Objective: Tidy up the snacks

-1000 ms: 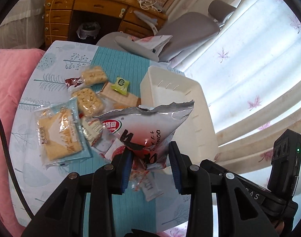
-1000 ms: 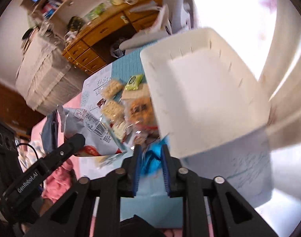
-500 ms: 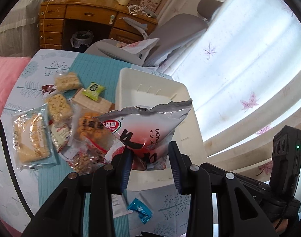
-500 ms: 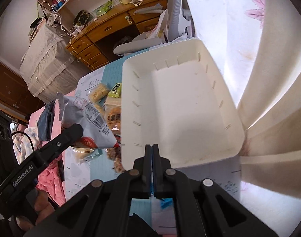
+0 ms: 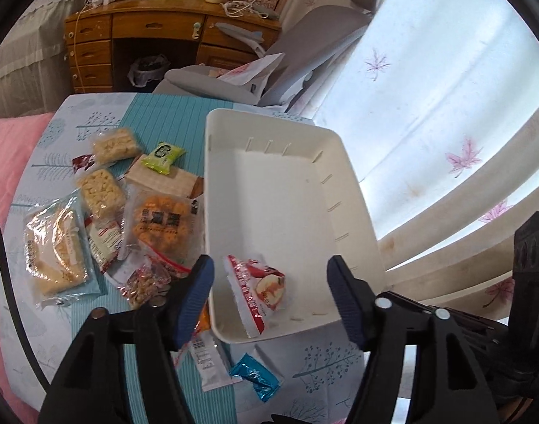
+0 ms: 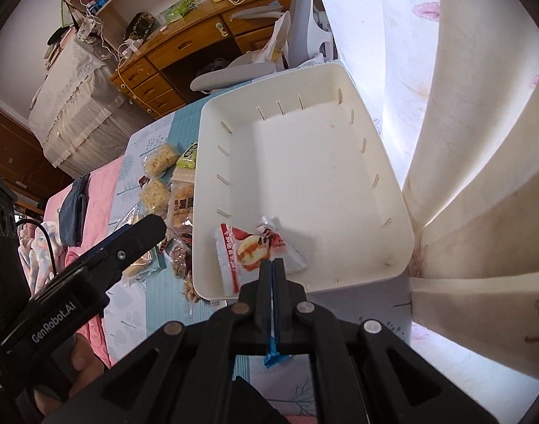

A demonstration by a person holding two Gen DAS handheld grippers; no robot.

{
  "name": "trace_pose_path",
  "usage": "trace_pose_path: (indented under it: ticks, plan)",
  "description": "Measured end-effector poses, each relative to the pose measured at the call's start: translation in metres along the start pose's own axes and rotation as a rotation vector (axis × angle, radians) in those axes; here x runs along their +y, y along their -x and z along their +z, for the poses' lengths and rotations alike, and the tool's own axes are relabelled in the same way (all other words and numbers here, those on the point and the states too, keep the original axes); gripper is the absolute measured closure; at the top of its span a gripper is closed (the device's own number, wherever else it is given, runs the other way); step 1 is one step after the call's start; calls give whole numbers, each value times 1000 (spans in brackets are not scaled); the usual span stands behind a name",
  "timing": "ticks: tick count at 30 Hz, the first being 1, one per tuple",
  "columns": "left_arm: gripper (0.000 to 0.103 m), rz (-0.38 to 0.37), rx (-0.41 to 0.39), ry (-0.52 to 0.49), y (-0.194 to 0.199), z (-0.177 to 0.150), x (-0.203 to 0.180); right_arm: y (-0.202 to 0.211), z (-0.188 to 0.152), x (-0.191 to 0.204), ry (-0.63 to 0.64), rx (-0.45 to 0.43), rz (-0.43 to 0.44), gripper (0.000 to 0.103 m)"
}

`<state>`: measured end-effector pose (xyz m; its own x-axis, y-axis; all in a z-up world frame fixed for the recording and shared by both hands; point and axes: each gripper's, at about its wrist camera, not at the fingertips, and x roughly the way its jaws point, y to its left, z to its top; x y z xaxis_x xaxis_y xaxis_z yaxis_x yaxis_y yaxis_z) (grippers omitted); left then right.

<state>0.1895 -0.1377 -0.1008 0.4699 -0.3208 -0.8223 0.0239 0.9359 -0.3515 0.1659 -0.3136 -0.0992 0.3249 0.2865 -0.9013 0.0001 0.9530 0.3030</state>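
Release looks complete: the left gripper (image 5: 268,270) fingers have just been opening and stand apart with nothing pinched. The red-and-white snack bag (image 5: 258,291) lies in the near left corner of the white bin (image 5: 343,166). The right gripper (image 6: 271,263) is clenched, seemingly empty. Best to lift clear, then reach left for the loose packets (image 5: 159,219) on the tabletop (image 5: 156,116).

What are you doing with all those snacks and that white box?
A person is sorting snacks with two hand-held grippers. The left gripper has just opened its jaws, and the red-and-white bag now lies inside the white bin. The right gripper is shut, with a blue wrapper showing beneath its jaws. Most snack packets are on the table beside the bin.
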Motion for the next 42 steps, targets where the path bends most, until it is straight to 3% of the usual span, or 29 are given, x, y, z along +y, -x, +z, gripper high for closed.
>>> trace_pose_path:
  ticks: [14, 21, 24, 35, 38, 42]
  plan:
    - [24, 129, 88, 83, 20, -17, 90, -16, -29, 25, -51, 26, -51, 102]
    - [18, 174, 140, 42, 34, -19, 134, -31, -56, 41, -78, -15, -89, 101]
    - [15, 207, 178, 19, 31, -16, 152, -41, -69, 44, -103, -26, -107, 93]
    - [15, 327, 356, -35, -13, -2, 222, -77, -105, 46, -160, -39, -189, 42]
    - [15, 335, 413, -37, -29, 3, 239, -89, -112, 51, -112, -35, -232, 33]
    - [14, 340, 497, 3, -54, 8, 264, -105, -121, 63, 7, -22, -284, 31]
